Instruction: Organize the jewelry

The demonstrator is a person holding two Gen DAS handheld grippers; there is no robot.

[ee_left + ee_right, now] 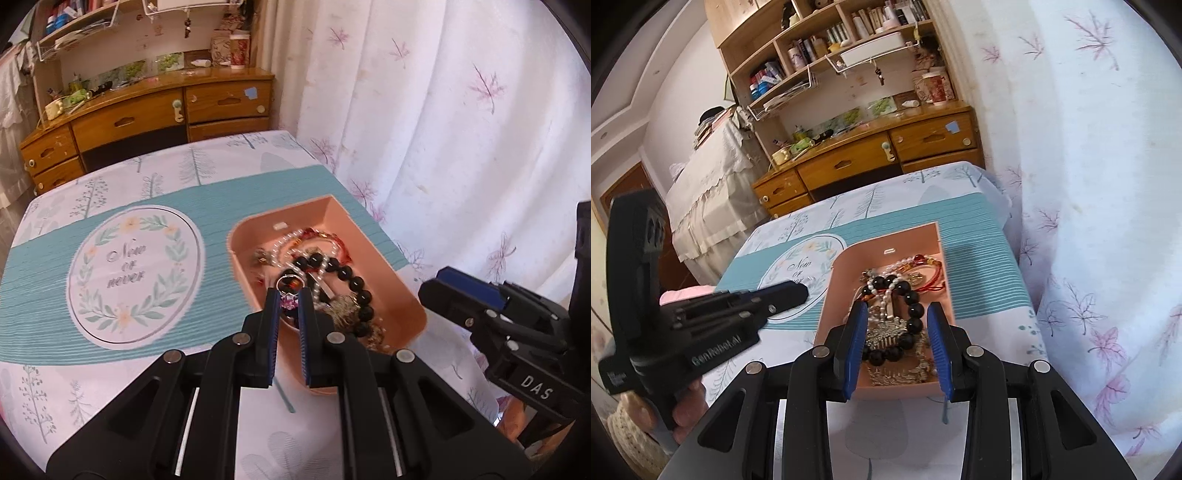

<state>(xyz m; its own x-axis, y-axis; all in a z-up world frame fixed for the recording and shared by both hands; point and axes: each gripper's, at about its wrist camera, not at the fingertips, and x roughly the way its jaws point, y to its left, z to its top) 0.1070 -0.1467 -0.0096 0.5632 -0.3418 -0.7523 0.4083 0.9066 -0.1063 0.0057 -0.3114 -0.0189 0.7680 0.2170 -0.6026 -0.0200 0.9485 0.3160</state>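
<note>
A pink tray [373,254] on the table holds a heap of jewelry: a black bead bracelet [354,282], a pearl strand [286,240], red cords and gold pieces. My left gripper [289,295] is shut on a ring with an amber stone and purple gem [290,286], held above the tray's near left edge. My right gripper [897,314] is open above the tray [905,240], its fingers on either side of the black bead bracelet [912,310] and a silver comb [886,334]. Each gripper shows in the other view, the right one [461,291] and the left one [790,293].
The table wears a tree-print cloth with a teal mat [110,258] and a "Now or never" wreath print. A floral curtain [461,129] hangs close on the right. A wooden desk with drawers [147,118] and shelves stands behind the table.
</note>
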